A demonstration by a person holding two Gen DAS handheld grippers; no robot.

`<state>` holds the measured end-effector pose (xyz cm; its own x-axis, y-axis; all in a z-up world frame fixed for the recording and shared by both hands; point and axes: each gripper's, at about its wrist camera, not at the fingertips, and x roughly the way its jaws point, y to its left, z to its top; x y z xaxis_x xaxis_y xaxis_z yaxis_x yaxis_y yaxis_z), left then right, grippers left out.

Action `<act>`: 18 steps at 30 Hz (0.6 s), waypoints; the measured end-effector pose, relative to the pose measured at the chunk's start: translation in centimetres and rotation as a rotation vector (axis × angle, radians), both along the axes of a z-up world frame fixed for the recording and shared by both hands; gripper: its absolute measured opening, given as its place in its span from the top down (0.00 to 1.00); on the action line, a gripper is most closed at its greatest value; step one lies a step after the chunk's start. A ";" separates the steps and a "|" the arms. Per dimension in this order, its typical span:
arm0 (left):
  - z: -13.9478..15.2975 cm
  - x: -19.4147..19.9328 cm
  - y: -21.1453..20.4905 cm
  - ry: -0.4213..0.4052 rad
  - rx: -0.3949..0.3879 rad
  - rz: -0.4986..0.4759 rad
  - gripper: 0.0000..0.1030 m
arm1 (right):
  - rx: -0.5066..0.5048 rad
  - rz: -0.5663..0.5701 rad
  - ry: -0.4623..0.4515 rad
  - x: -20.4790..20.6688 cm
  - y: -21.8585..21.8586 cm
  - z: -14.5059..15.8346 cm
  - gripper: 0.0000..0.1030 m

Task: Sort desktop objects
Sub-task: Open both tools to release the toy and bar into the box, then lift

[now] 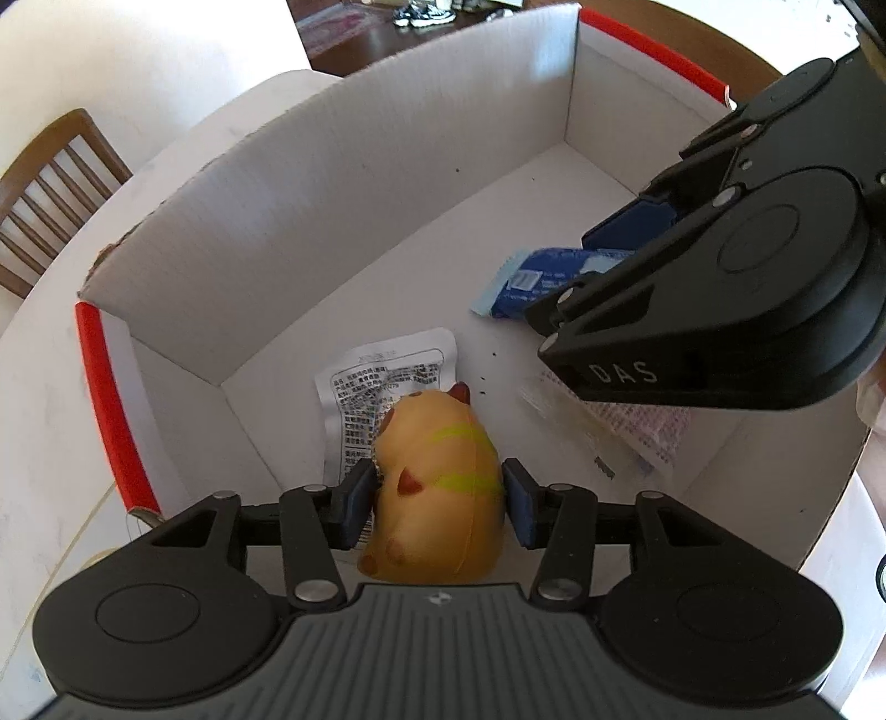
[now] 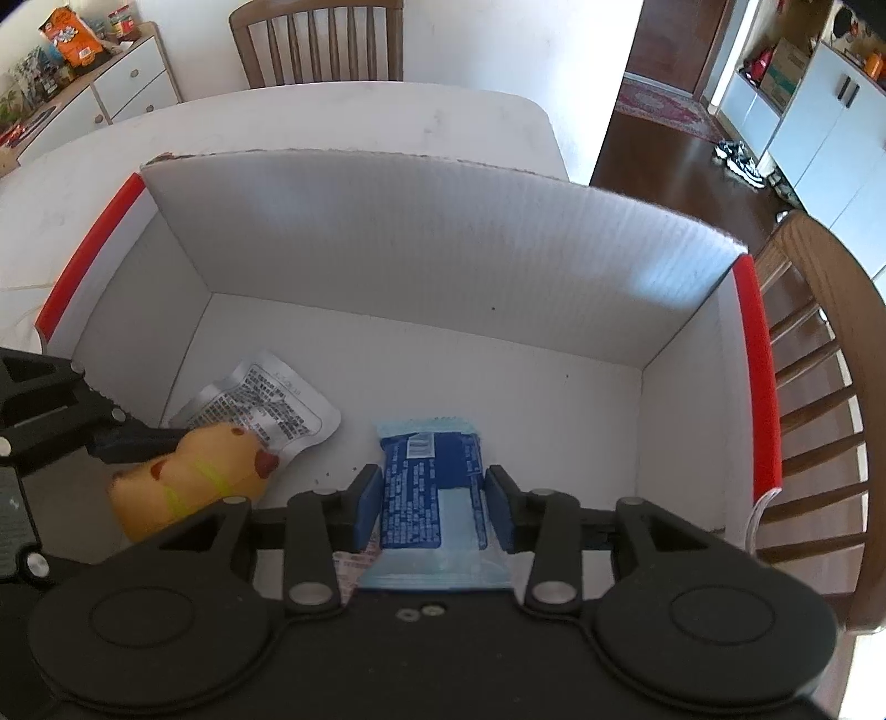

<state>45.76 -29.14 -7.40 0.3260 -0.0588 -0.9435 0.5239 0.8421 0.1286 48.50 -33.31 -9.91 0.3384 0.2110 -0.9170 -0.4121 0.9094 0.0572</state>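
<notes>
A white cardboard box (image 1: pixel 332 183) with red-edged ends sits on the white table; it also shows in the right wrist view (image 2: pixel 443 232). My left gripper (image 1: pixel 437 498) is shut on a yellow squishy animal toy (image 1: pixel 437 471) held inside the box; the toy also shows in the right wrist view (image 2: pixel 188 476). My right gripper (image 2: pixel 432 498) is shut on a blue snack packet (image 2: pixel 426 487) inside the box, seen at right in the left wrist view (image 1: pixel 542 277). A silver printed pouch (image 1: pixel 382 382) lies on the box floor under the toy.
A pink-printed clear packet (image 1: pixel 637 426) lies on the box floor below the right gripper. Wooden chairs stand at the table's far side (image 2: pixel 321 39) and right (image 2: pixel 814 387). A white sideboard (image 2: pixel 105 88) with clutter is at the back left.
</notes>
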 end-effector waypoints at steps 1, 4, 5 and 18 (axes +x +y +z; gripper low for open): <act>-0.1 0.1 -0.1 0.007 0.001 -0.005 0.47 | 0.002 -0.004 0.004 -0.1 -0.1 -0.1 0.61; -0.2 0.2 -0.2 0.031 -0.006 -0.024 0.39 | 0.018 -0.014 0.013 0.0 -0.4 -0.1 0.57; -0.2 0.3 -0.2 0.037 -0.008 -0.027 0.38 | 0.020 -0.020 0.011 0.1 -0.5 0.0 0.55; 1.8 -0.6 0.6 -0.010 -0.098 0.006 0.33 | 0.082 -0.060 -0.036 -0.6 -2.3 2.0 0.34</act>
